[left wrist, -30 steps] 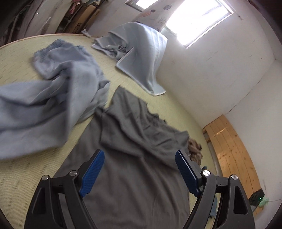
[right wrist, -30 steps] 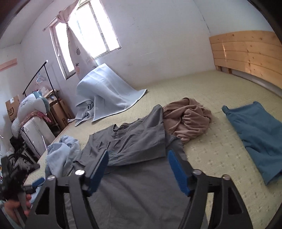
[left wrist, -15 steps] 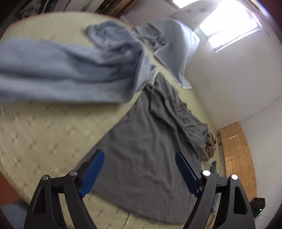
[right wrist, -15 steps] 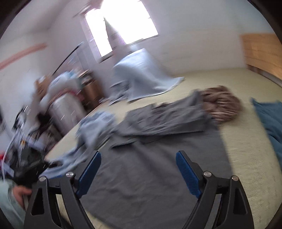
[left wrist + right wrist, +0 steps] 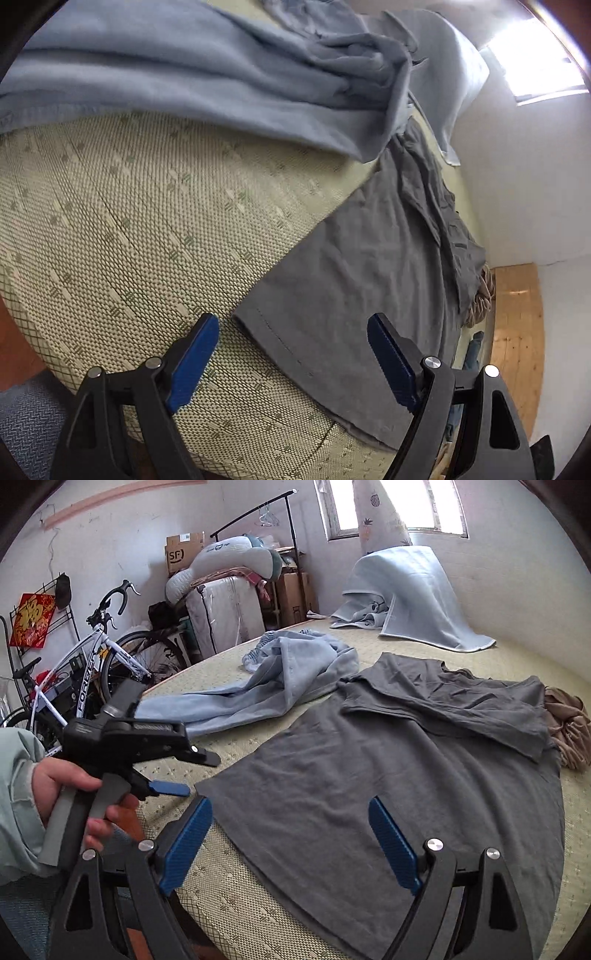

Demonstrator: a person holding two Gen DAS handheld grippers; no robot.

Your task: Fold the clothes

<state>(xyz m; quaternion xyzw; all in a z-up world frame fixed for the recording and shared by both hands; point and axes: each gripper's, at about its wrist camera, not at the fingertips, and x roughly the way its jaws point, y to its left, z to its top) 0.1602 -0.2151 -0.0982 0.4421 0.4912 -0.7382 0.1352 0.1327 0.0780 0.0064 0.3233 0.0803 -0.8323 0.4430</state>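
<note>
- Grey T-shirt [image 5: 388,775] lies flat on the bed mat [image 5: 129,240], hem at the near edge, upper part already doubled over at the far end
- Risk: pinching one layer only at the hem, or snagging the mat weave; the blue garment [image 5: 288,672] overlapping the far left shoulder may drag along
- Left hand-held gripper [image 5: 291,354] wide open, empty, over the hem's left corner
- Right hand-held gripper [image 5: 291,834] wide open, holding nothing, above the hem

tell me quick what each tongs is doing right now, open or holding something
Left tongs: open, nothing held, over the near hem corner of the grey shirt.
Right tongs: open, nothing held, above the same shirt's near hem.
</note>
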